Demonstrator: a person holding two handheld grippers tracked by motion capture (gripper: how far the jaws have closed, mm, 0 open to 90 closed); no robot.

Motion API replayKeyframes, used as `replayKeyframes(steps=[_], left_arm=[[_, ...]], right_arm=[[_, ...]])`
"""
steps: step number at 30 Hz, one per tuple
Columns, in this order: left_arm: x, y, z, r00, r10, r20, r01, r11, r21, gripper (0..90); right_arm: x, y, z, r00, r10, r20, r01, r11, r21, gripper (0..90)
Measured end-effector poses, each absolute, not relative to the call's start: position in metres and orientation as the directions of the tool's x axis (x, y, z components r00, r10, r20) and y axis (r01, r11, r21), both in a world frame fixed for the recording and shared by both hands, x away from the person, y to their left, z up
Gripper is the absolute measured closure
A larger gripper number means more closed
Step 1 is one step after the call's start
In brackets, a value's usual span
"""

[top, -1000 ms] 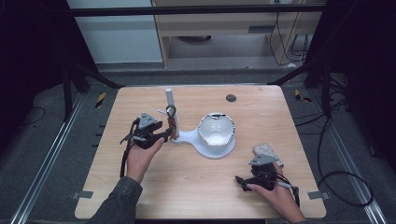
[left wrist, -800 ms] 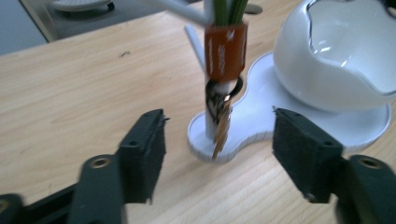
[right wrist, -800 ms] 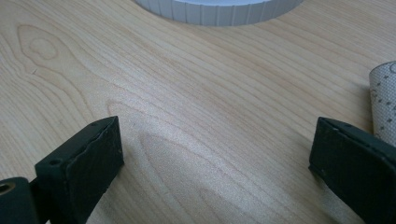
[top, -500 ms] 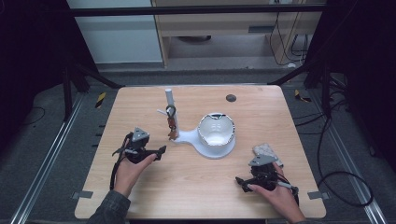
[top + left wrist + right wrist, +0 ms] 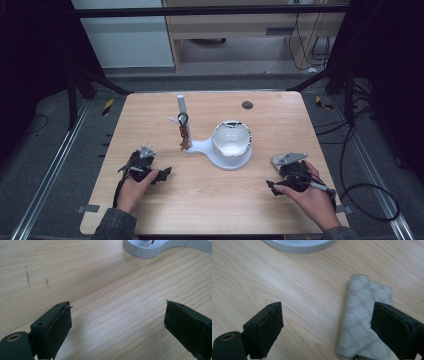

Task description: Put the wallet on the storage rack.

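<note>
Left gripper [image 5: 159, 175]: low over table [image 5: 200, 210], jaws just opening, apart, empty. Right gripper [image 5: 276, 189]: hand palm-down, jaws just closing, apart, grey patterned case [image 5: 362, 315] lying between, unpressed.

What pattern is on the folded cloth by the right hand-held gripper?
Pale grey cloth with a repeating interlocked-ring print, clearest in the right gripper view.

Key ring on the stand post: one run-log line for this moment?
key ring: hung on stand | left claw: open, empty | right claw: open over patterned pouch
</note>
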State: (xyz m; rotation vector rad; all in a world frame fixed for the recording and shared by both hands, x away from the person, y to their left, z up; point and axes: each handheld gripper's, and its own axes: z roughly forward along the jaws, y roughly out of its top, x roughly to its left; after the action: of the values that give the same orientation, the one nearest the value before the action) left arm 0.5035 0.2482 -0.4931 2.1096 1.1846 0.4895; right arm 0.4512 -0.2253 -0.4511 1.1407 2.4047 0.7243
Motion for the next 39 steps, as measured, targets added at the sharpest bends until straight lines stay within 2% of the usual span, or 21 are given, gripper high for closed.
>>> replayKeyframes(steps=[10,18,29,39], left_arm=[[0.503,0.249,-0.499,0.505,0.863,-0.001,0.616,-0.359,0.701,7.1],[0.504,0.247,-0.502,0.512,0.859,0.012,0.624,-0.381,0.682,6.7],[0.504,0.246,-0.504,0.520,0.854,0.026,0.616,-0.396,0.682,4.5],[0.503,0.245,-0.505,0.520,0.853,0.028,0.605,-0.392,0.693,2.8]], right_arm=[[0.462,-0.261,-0.442,-0.506,0.858,-0.090,0.712,0.475,0.518,21.9],[0.471,-0.265,-0.446,-0.498,0.865,-0.064,0.748,0.465,0.474,21.3],[0.484,-0.263,-0.457,-0.437,0.898,-0.046,0.822,0.419,0.386,17.3],[0.489,-0.263,-0.466,-0.414,0.910,-0.012,0.858,0.395,0.328,22.0]])
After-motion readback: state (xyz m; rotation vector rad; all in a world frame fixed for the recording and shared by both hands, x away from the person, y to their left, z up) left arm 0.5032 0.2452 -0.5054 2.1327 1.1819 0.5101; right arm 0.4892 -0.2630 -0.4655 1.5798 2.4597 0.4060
